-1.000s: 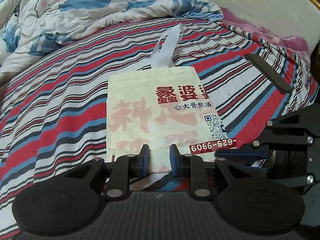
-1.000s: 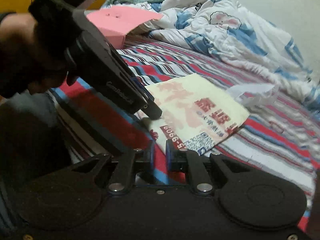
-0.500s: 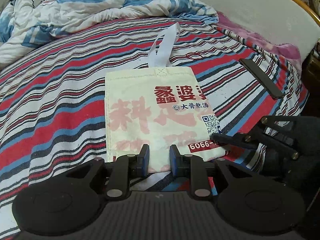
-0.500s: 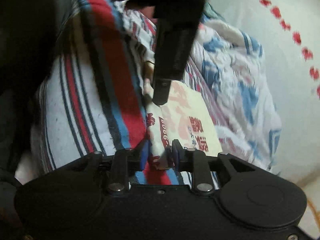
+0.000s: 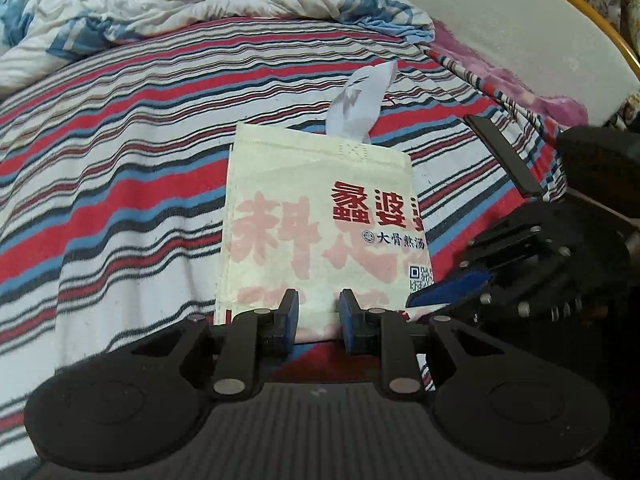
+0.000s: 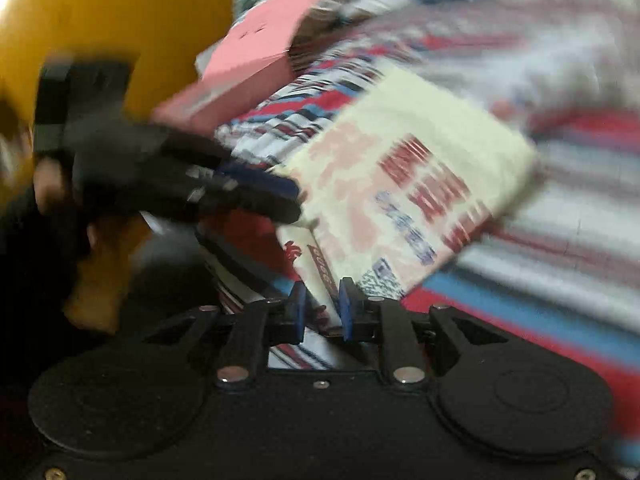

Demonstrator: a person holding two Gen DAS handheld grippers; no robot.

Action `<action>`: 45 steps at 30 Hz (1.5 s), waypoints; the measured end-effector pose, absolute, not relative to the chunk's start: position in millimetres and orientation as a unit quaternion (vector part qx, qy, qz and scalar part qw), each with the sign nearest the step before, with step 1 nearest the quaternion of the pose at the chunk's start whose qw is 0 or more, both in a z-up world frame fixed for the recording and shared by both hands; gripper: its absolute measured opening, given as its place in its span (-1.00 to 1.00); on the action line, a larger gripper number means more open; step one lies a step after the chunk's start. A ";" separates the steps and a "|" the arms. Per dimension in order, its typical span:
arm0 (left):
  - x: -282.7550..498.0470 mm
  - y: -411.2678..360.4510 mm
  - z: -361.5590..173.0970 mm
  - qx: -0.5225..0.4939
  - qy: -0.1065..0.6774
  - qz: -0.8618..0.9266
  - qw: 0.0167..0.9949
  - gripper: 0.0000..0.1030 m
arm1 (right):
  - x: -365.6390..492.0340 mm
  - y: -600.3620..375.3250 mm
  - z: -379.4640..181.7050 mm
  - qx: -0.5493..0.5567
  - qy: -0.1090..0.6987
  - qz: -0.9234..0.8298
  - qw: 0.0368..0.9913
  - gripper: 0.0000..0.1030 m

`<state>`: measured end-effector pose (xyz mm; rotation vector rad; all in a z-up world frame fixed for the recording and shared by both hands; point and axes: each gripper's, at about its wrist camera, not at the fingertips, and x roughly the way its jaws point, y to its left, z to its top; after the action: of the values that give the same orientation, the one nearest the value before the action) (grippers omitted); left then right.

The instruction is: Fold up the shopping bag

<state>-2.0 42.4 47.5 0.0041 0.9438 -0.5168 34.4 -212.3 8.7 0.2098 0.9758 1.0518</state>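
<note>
The cream shopping bag [image 5: 320,216] with red characters lies folded flat on the striped bedsheet, its white handle [image 5: 358,104] sticking out at the far end. My left gripper [image 5: 316,316] is open, its fingers astride the bag's near edge. My right gripper [image 6: 322,312] is open with the bag's [image 6: 400,184] near right corner between its fingers. The right gripper also shows in the left wrist view [image 5: 452,292] at the bag's right corner. The left gripper shows in the blurred right wrist view [image 6: 280,196] at the bag's near edge.
A rumpled white and blue quilt [image 5: 192,0] lies at the far side of the bed. A dark flat strip [image 5: 504,152] lies on the sheet to the right. A pink box [image 6: 248,68] sits near the bed's left side. The headboard [image 5: 560,12] curves at the right.
My right gripper has swung around fast and now has the bag's right corner between its fingers. The left gripper has stayed at the near edge, with the view shifted slightly.
</note>
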 end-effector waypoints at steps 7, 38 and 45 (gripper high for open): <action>-13.6 18.2 59.2 0.088 0.395 -0.236 0.884 -0.57 | 36.2 -242.8 -35.1 0.319 0.482 0.430 0.694 -0.75; -31.3 3.9 39.6 0.155 0.414 -0.212 0.871 -0.57 | -3.6 -212.3 19.7 -0.023 0.333 0.452 0.827 -0.86; -23.8 -1.2 78.1 0.148 0.355 -0.242 0.891 -0.57 | 22.4 -236.2 -5.9 0.157 0.413 0.431 0.786 -0.87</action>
<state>-23.8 -1.2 78.1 0.3079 0.7365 -0.5018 22.4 -236.2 -5.9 0.3394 0.8905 0.9298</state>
